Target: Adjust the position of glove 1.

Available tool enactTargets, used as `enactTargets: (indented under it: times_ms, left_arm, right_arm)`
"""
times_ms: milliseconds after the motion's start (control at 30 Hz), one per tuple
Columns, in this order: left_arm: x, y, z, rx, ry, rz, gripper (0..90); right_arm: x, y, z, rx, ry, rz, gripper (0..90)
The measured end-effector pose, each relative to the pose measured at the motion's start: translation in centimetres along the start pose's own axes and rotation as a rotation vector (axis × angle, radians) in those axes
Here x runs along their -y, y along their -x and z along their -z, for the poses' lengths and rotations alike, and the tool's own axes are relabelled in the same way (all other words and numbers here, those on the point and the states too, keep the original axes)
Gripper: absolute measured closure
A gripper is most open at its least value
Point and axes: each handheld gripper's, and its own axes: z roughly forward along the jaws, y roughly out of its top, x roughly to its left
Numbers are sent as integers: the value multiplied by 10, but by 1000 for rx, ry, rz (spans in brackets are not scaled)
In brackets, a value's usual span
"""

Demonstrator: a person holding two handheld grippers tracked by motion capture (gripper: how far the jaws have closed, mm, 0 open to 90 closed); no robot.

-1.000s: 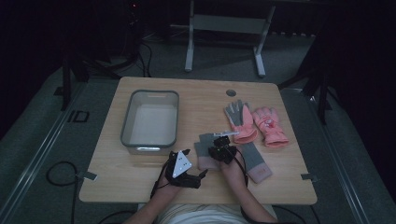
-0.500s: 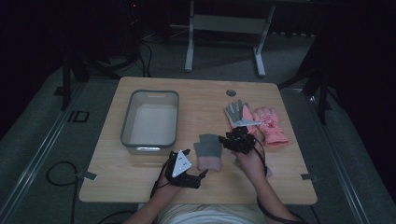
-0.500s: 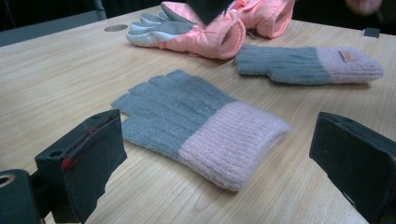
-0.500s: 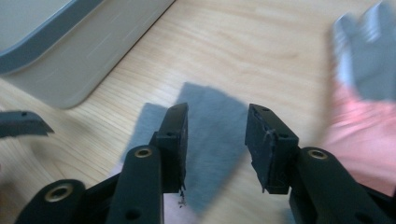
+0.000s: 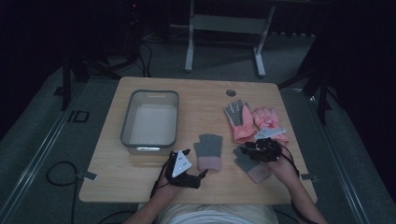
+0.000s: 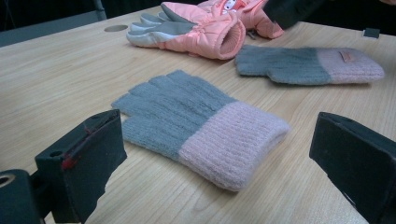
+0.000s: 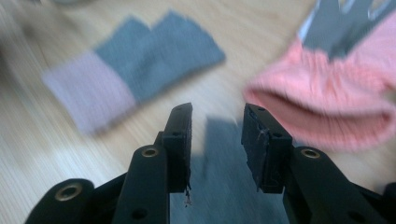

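Observation:
A grey knit glove with a pink cuff (image 5: pixel 208 151) (image 6: pixel 201 126) (image 7: pixel 135 70) lies flat at the table's front middle. My left gripper (image 5: pixel 196 163) (image 6: pixel 217 123) sits just before it, jaws wide open and not touching it. Its twin (image 5: pixel 252 168) (image 6: pixel 308 65) (image 7: pixel 224 186) lies to the right. My right gripper (image 5: pixel 246 150) (image 7: pixel 215 112) (image 6: pixel 292 9) hovers over the twin's fingers. Its jaws opened, have just been closing a little, and stand partly open with nothing between them. Two pink ski gloves (image 5: pixel 240 121) (image 5: pixel 267 119) (image 6: pixel 205 28) (image 7: pixel 327 102) lie behind.
An empty grey-rimmed bin (image 5: pixel 126 135) stands on the left half of the wooden table (image 5: pixel 196 93). A round cable hole (image 5: pixel 231 92) (image 6: pixel 116 28) sits near the far edge. Forearms come in over the front edge.
My right gripper has moved right, from the middle knit glove to above the right one, and its jaws stand wider. The middle glove now lies flat. The left gripper has stayed put.

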Motion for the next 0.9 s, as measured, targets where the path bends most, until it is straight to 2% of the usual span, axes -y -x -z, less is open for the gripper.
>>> enactTargets:
  times_ms: [133, 167, 267, 400, 467, 533, 600, 667, 733, 767, 800, 900]
  left_arm:
    - [0, 0, 0, 1, -1, -1, 27]
    - [0, 0, 0, 1, -1, 0, 27]
    - [0, 0, 0, 1, -5, -2, 26]
    - [0, 0, 0, 2, -6, -2, 27]
    - [0, 0, -1, 1, -7, -1, 27]
    - [0, 0, 0, 1, -4, 1, 27]
    - [0, 0, -1, 1, -6, -1, 27]
    - [0, 0, -1, -1, -7, -3, 27]
    - [0, 0, -1, -1, -7, -3, 26]
    - [0, 0, 0, 1, -2, -2, 26]
    - [0, 0, 0, 1, -5, -2, 27]
    - [0, 0, -1, -3, -11, 0, 27]
  right_arm:
    - [14, 7, 0, 19, -43, 12, 630]
    - [22, 10, -1, 24, -65, 10, 629]
    - [31, 15, -4, 30, -96, 2, 629]
    - [39, 20, -10, 3, -108, -9, 633]
    - [42, 22, -14, 6, -130, 11, 623]
    - [43, 23, -16, -4, -126, 15, 622]
    - [43, 23, -17, -3, -136, 35, 659]
    - [42, 22, -18, 7, -152, 29, 748]
    - [40, 19, -19, 21, -162, 42, 748]
    - [40, 19, -19, 21, -162, 42, 780]
    - [37, 12, -20, 52, -184, 76, 814]
    - [35, 13, -20, 57, -193, 53, 836]
